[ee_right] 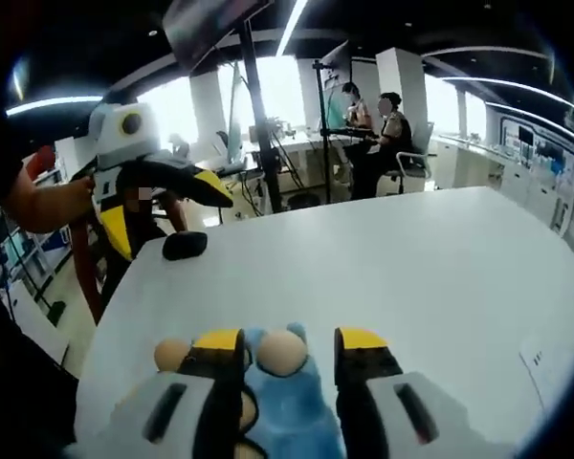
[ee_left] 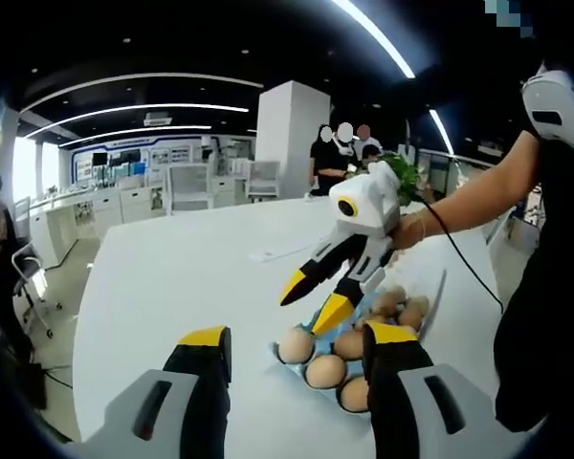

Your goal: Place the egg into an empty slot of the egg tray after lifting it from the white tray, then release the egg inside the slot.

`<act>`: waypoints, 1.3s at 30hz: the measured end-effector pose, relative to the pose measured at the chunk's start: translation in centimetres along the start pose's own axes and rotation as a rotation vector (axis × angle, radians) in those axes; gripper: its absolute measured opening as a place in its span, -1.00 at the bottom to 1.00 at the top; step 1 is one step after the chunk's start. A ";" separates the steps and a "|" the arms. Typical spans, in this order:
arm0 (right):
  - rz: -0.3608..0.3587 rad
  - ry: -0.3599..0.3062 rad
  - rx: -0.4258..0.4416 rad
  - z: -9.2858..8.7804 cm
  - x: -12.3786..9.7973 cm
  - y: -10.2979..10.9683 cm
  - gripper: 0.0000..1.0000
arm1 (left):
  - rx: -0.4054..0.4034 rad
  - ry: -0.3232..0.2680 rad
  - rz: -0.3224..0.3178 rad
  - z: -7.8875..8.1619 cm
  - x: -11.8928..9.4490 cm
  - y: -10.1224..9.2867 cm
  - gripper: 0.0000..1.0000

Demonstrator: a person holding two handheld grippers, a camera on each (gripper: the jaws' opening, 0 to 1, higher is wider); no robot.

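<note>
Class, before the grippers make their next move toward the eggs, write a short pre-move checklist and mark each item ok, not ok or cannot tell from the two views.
1. Right gripper open and carrying nothing: ok, jaws apart above the eggs.
2. Left gripper open: ok, jaws wide, nothing between them.
3. Right gripper lined up over an egg: ok, one sits between its jaws in the right gripper view.
4. Empty slot in the blue egg tray: cannot tell, the visible slots hold eggs and the grippers hide the rest.
5. Bare table around the tray: ok.
</note>
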State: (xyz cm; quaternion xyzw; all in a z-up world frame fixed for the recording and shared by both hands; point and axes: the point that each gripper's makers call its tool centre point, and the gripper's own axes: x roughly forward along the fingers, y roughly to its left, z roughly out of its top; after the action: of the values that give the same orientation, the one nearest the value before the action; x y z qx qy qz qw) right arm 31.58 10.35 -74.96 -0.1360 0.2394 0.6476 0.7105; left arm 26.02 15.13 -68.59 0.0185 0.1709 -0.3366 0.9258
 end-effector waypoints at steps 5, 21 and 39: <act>0.005 0.001 -0.010 -0.2 -0.3 0.2 -0.25 | -0.005 -0.006 0.004 0.2 0.0 0.2 0.12; -0.028 0.009 0.000 -2.3 -3.8 -0.2 -0.28 | 0.004 0.004 -0.010 0.2 0.4 -0.3 0.12; -0.108 0.032 0.021 -5.4 -8.8 -1.6 -0.31 | 0.012 0.000 -0.017 0.4 0.7 -0.6 0.11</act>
State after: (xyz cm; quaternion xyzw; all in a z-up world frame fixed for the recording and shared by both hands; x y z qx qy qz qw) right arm 31.84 -0.08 -75.17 -0.1517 0.2499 0.6035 0.7419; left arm 26.27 14.22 -68.37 0.0227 0.1691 -0.3454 0.9228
